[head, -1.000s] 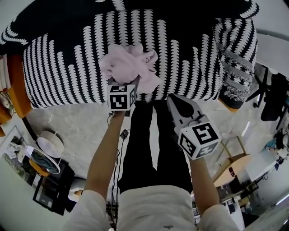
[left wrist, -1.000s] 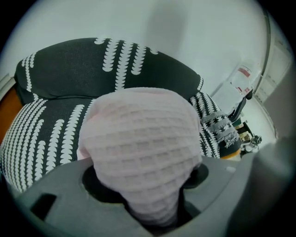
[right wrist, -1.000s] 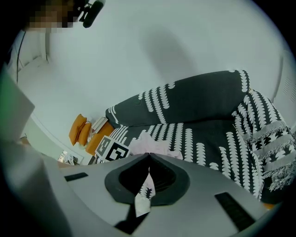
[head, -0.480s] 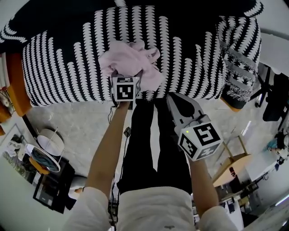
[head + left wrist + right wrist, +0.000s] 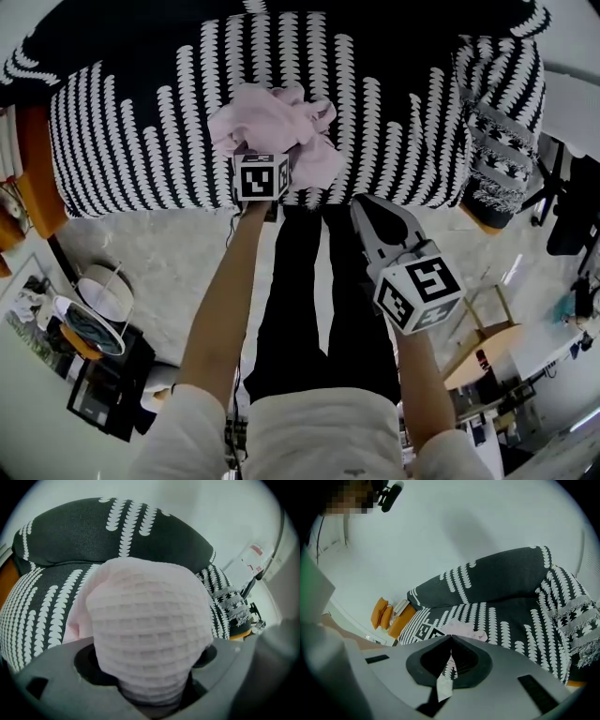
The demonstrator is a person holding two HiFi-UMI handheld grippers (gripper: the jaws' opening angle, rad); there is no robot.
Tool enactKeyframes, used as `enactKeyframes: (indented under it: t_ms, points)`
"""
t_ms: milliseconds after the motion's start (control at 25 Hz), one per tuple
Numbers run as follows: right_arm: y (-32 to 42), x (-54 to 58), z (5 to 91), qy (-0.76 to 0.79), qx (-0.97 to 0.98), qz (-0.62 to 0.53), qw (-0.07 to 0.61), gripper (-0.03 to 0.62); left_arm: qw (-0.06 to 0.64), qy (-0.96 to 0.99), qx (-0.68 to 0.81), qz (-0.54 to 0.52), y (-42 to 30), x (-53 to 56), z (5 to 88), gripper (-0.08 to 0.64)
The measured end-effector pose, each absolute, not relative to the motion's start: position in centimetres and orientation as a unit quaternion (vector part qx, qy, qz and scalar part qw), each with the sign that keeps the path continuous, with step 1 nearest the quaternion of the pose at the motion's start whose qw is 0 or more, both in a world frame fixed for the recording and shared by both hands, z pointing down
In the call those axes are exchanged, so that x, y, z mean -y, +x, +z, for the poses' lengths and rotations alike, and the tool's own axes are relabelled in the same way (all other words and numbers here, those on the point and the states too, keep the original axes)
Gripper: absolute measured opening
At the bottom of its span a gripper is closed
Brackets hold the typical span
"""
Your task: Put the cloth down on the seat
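Note:
A crumpled pink waffle cloth (image 5: 272, 127) lies on the front of the sofa seat (image 5: 141, 122), which is black with white patterned stripes. My left gripper (image 5: 264, 155) reaches into the cloth's near edge, its marker cube just over the seat's front. In the left gripper view the cloth (image 5: 150, 620) bulges up between the spread jaws of the left gripper (image 5: 150, 667); the jaws are opening and the pads no longer seem to press it. My right gripper (image 5: 361, 202) hangs in front of the sofa, shut and empty. The right gripper view looks past the right gripper (image 5: 451, 639) to the cloth (image 5: 461, 630).
Orange cushions (image 5: 37, 187) sit at the sofa's left end and a patterned throw (image 5: 492, 131) at its right. The person's black-trousered legs (image 5: 309, 291) stand at the sofa front. A round lamp (image 5: 98, 305) is on the floor left, a wooden stool (image 5: 487, 342) right.
My left gripper has moved forward over the seat's front edge with the cloth, and the cloth has settled lower on the seat. My right gripper has hardly moved.

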State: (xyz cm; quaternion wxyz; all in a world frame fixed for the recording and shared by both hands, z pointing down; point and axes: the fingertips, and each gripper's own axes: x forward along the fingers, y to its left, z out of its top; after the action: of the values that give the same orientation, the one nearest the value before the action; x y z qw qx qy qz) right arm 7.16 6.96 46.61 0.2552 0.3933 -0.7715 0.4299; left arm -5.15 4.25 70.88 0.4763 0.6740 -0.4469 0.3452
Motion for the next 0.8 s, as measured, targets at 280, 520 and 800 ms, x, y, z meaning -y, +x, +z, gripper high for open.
enactKeyframes:
  t_ms: [280, 520, 800]
  points:
    - [7.3, -6.6, 45.8, 0.394, 0.775, 0.427, 0.249, 0.008, 0.477, 0.668, 0.472, 0.322, -5.6, -4.5, 69.1, 0.462]
    - [7.2, -6.9, 44.2, 0.398, 0.776, 0.418, 0.253, 0.008, 0.478, 0.656, 0.502, 0.299, -7.0, -5.2, 66.4, 0.486]
    - [6.7, -7.9, 42.9, 0.402, 0.778, 0.411, 0.254, 0.008, 0.471, 0.662, 0.492, 0.313, -7.2, -6.6, 64.9, 0.487]
